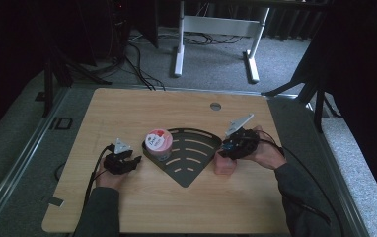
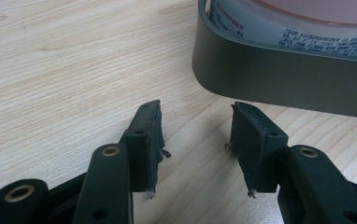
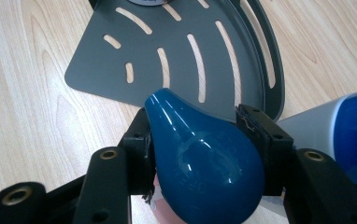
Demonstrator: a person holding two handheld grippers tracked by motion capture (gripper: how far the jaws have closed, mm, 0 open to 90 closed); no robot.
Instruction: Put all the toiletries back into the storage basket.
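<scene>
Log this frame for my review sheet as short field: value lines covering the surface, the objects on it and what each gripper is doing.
surface: wooden table
tray: dark grey slotted corner tray, lying flat mid-table
tub: pink-lidded round tub, in the tray's left corner
bottle: pink bottle with blue rounded cap, standing beside the tray's right edge
left gripper: open, nothing between the jaws, near the tray wall
right gripper: jaws around the blue cap, pads touching its sides

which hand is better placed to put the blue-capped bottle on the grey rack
Right. The right gripper already straddles the blue cap beside the grey rack. The left gripper stands open, holding nothing, across the rack by the pink-lidded tub.
</scene>
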